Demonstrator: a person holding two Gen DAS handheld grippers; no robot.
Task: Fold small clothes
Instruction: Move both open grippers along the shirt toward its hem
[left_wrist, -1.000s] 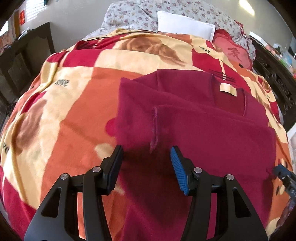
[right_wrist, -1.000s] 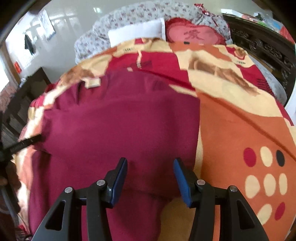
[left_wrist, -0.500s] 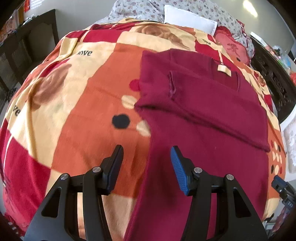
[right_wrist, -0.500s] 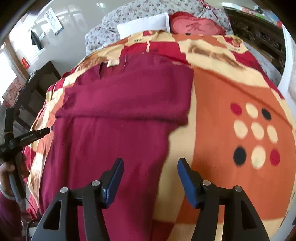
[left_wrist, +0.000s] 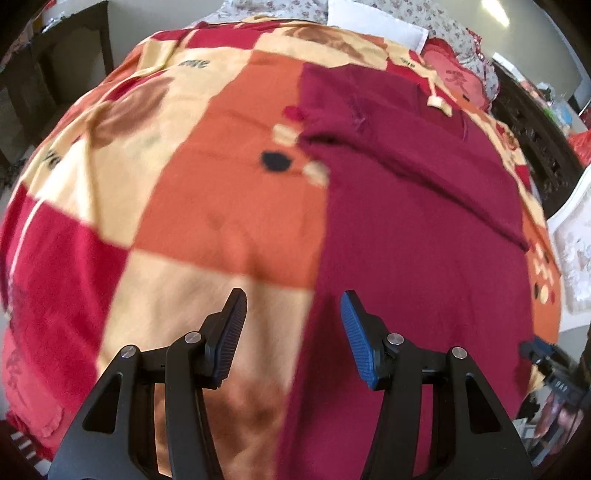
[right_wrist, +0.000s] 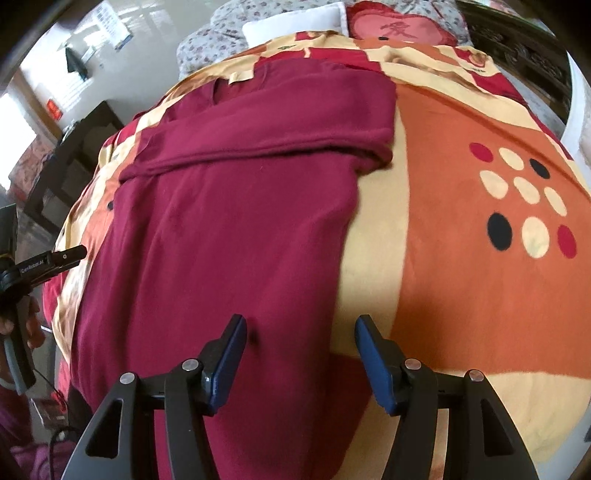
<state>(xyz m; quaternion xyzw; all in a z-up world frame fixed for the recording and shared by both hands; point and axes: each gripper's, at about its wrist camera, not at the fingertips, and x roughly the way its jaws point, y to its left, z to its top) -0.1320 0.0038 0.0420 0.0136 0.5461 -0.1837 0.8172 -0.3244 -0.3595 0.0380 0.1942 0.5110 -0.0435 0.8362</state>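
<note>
Soft cloth against hard plastic on a bed dressed in plush fabric.

The maroon garment (right_wrist: 229, 229) is matt knit cloth with a fine, slightly fuzzy nap and a pale fabric label (right_wrist: 240, 76) at its neck. Beneath it, the patterned blanket (left_wrist: 229, 206) looks like thick, velvety fleece, matt throughout. The left tongs (left_wrist: 293, 332) and right tongs (right_wrist: 300, 360) are matt black moulded plastic with shiny metal screw heads; their blue pads (left_wrist: 354, 339) are ribbed, rubbery and dull. A white pillow (right_wrist: 295, 22) of smooth cloth lies against floral-printed bedding (right_wrist: 207, 40). Dark carved wood (left_wrist: 535, 133) with a low sheen borders the bed.
</note>
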